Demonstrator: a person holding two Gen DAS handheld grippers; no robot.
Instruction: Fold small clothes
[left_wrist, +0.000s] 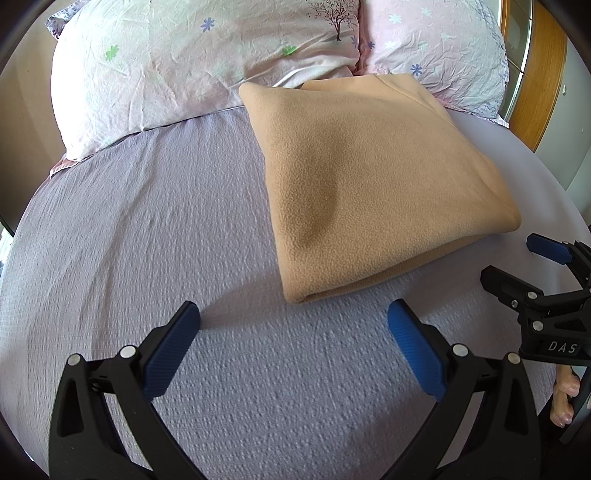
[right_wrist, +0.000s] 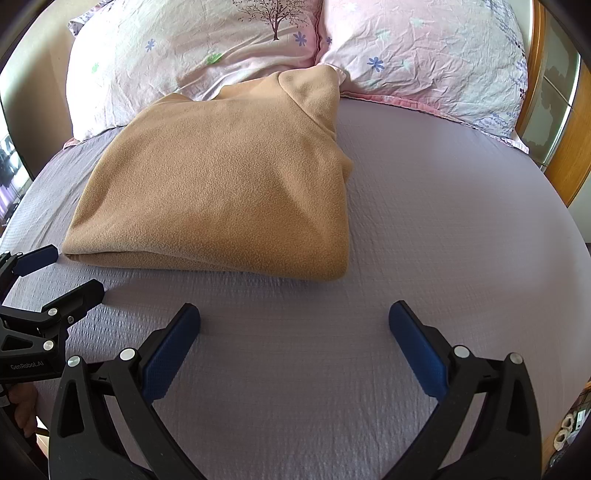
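1. The tan fleece garment (left_wrist: 373, 184) lies folded into a compact, several-layered rectangle on the bed. Its folded edge faces both grippers and its collar end (right_wrist: 314, 92) touches the pillows, so the folding looks essentially done.
2. The left gripper (left_wrist: 293, 321) has its jaws spread wide with nothing between them. The garment sits just ahead of its jaws and off toward its right finger.
3. The right gripper (right_wrist: 294, 321) is likewise spread wide and holds nothing. The garment lies ahead of its jaws, toward its left finger.
4. What may remain, judging from this, is only smoothing the soft dent in the top layer or setting the bundle aside. No other clothes are visible.
5. The surface is a lilac textured bedsheet (left_wrist: 147, 240), lightly creased.
6. Beyond the garment, two pink floral pillows (right_wrist: 207, 48) rest at the bed's head against a wooden headboard (left_wrist: 535, 92). Bright daylight falls across the bed.
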